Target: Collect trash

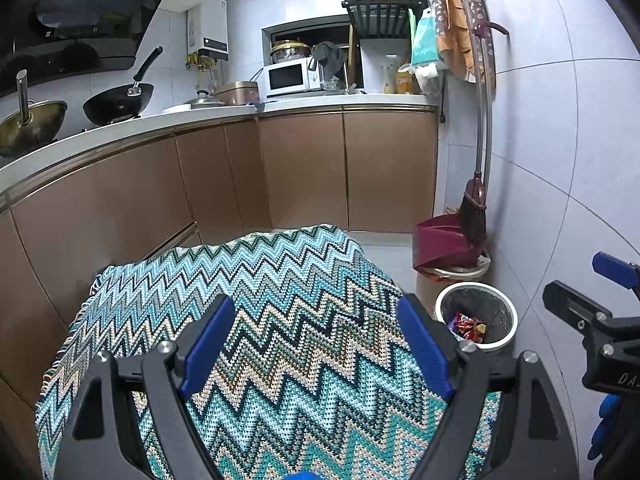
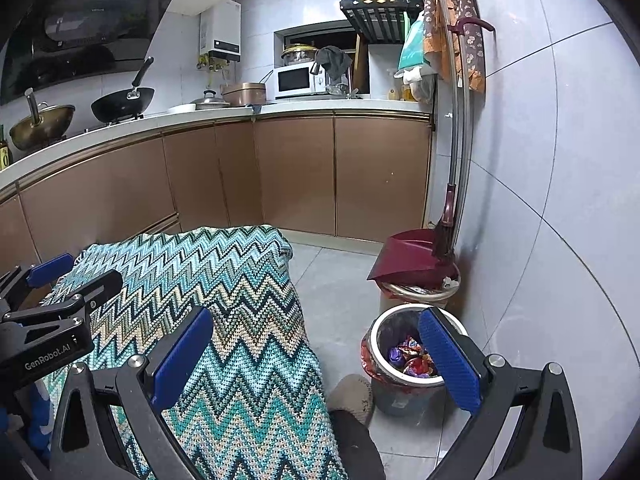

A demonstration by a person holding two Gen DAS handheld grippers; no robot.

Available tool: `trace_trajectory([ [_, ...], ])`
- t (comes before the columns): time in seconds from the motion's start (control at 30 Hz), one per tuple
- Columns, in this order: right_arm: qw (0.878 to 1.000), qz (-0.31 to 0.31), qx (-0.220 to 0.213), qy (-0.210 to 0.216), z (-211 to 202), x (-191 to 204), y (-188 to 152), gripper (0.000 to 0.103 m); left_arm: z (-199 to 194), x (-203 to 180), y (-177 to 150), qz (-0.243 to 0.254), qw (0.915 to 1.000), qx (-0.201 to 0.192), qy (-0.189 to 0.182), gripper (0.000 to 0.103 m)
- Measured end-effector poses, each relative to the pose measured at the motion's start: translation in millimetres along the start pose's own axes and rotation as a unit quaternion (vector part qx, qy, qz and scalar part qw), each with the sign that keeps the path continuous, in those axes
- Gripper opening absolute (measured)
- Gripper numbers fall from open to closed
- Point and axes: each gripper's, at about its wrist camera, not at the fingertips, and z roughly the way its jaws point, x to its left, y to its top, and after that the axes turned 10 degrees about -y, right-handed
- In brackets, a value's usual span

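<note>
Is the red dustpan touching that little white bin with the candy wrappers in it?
Apart. In the left wrist view, floor shows between the red dustpan, resting on a beige tub, and the white bin.

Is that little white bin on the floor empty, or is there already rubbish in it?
Not empty. The bin stands upright, lidless, with colourful wrappers lying at the bottom, well below its rim.

A home kitchen; a white counter (image 2: 304,107) runs over brown cabinet doors (image 2: 294,172); on that counter sit a wok (image 2: 122,107), a rice cooker (image 2: 245,94) and a microwave (image 2: 296,79); above its left end hangs a black range hood (image 2: 80,36); tiled walls all round.
</note>
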Motion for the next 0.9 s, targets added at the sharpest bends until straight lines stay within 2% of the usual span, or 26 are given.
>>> trace_trajectory([
  [0.9,1.0,0.01,-0.016,0.003,-9,-8,3,0.103,-15,-2,6,0.014,0.9995,-0.026,0.012,0.083],
])
